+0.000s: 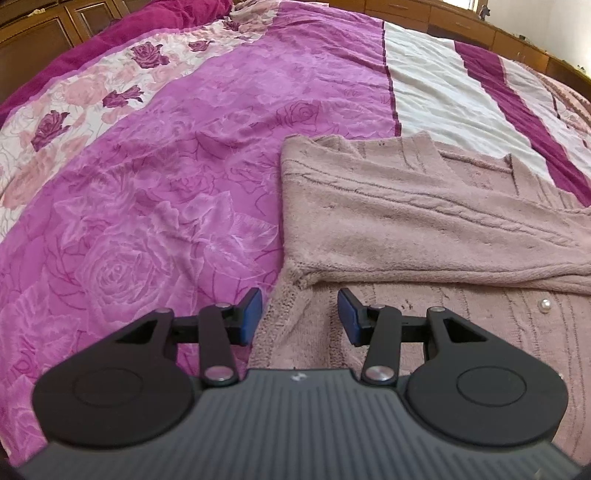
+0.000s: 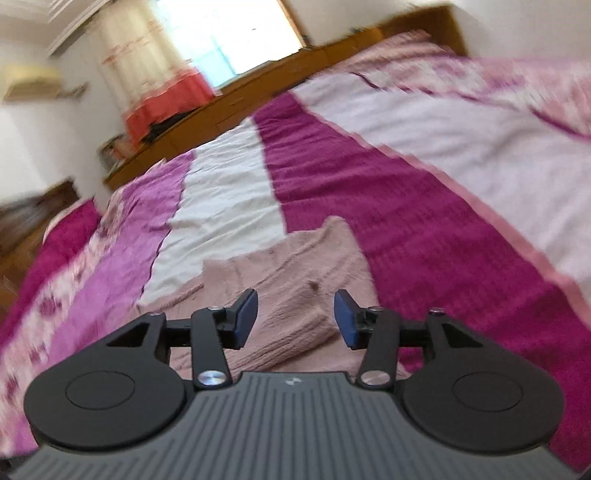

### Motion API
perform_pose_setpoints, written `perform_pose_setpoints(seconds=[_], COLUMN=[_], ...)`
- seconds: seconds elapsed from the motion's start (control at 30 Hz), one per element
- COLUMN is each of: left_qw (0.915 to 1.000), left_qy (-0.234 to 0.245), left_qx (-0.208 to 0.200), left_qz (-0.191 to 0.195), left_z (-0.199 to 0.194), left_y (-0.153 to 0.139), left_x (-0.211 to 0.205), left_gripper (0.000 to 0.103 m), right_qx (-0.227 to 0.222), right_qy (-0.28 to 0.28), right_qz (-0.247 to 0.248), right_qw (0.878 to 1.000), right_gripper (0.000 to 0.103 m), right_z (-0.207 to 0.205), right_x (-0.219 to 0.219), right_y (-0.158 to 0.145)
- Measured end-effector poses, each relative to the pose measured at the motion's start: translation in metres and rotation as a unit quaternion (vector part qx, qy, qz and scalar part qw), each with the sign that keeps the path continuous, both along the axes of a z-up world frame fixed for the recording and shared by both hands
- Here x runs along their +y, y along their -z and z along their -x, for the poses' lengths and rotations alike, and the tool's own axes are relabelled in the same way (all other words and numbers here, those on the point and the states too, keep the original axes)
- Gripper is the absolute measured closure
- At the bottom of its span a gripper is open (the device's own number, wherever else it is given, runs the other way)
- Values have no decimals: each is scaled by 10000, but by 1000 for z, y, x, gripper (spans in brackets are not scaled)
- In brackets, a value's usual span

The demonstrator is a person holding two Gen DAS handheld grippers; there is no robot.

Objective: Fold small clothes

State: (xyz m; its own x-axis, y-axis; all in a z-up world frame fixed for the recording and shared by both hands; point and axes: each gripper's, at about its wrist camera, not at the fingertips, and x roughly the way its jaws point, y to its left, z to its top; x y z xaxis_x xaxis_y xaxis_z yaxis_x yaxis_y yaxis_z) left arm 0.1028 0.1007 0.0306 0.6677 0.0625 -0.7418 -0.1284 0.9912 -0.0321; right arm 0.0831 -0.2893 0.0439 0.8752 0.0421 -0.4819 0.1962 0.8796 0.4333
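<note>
A dusty-pink knitted cardigan lies flat on the bed, one sleeve folded across its body, with pearl buttons along the front. My left gripper hovers over the cardigan's near left edge, open, with nothing between its blue pads. In the right wrist view the same cardigan lies just ahead, and my right gripper stands open over it, its pads apart and holding nothing. That view is motion-blurred.
The bed carries a magenta, white and rose-print cover. Wooden cabinets run behind the bed. A window with a curtain and a wooden ledge are in the right wrist view.
</note>
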Motion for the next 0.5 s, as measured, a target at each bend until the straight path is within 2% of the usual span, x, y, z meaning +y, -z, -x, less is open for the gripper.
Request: perform_pose_setpoints(seconds=[0.1,0.2,0.27,0.33,0.43,0.5], left_qw=[10000,9999,9999,9999,9999,9999], left_qy=[-25,11,19,-5,-22,-24], left_qx=[20,-7,3,59,91,88], left_qz=[-54,-109,-149,-151,-128,-120], left_z=[-1,1,2,5,16,25], left_y=[5,6,6,3,-4,-7], left_x=[-1,-2,-2,-2,-1,-1], left_gripper=[56,56,56,56,56,56], right_qx=[7,267,518,530,678,627], right_qy=[-456,-771,-757,-769,-678,-690], right_qz=[366,429,475,595,603,551], right_qw=[9983,9957,9946,9938,9936,9941], right_gripper=[40,37,37,37,33,31], right_z=[-7,-19,-26,-28,-25,-17], right_x=[18,30,32,35,38,37], right_y=[-3,8,21,25,12,2])
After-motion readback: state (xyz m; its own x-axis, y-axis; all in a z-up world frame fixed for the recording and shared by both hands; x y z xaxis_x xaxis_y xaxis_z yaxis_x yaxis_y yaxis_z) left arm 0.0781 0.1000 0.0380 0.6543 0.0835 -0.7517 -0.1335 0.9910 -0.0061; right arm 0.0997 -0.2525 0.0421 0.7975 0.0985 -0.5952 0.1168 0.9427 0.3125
